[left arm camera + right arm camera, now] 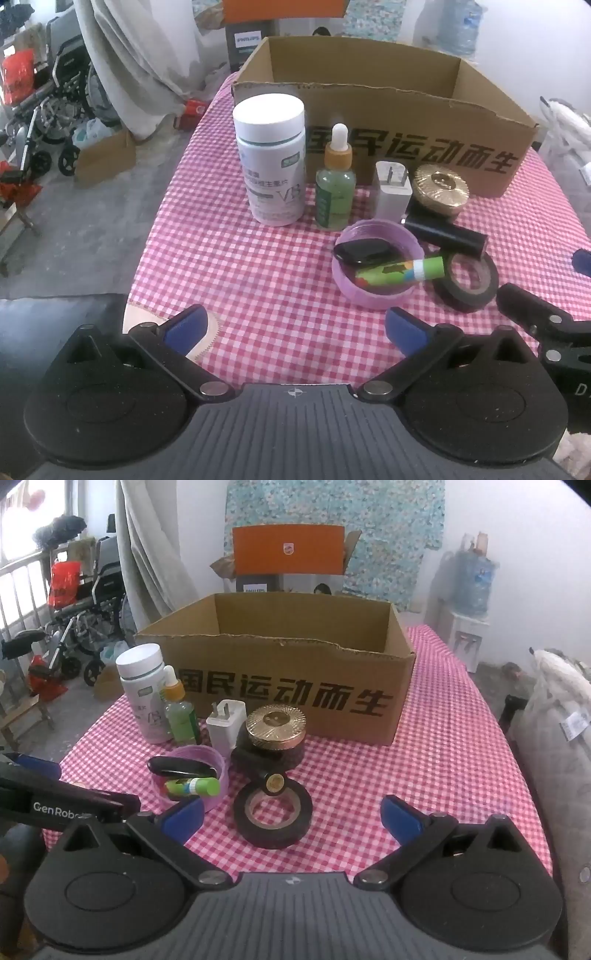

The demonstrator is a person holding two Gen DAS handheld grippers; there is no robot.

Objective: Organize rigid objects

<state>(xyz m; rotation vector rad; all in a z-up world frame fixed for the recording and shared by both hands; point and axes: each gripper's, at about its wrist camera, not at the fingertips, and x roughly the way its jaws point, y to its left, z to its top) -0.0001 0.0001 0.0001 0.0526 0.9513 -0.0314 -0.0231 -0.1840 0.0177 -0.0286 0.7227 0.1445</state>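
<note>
Setting: my home, a lived-in spare room. Evidence: pink gingham tablecloth (443, 738) on the table; folded wheelchair (92, 605) by the window; water dispenser (471, 587) in the corner; floral cloth (388, 524) on the wall; draped curtain (144, 554).

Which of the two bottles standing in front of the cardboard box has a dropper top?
The small green bottle, with an orange collar and white rubber bulb. The bigger white bottle beside it has a flat white screw cap instead.

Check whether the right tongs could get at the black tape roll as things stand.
Probably yes: the right tongs stand open with the black tape roll lying flat just ahead between their tips, though a black tube rests on its far edge.
</note>
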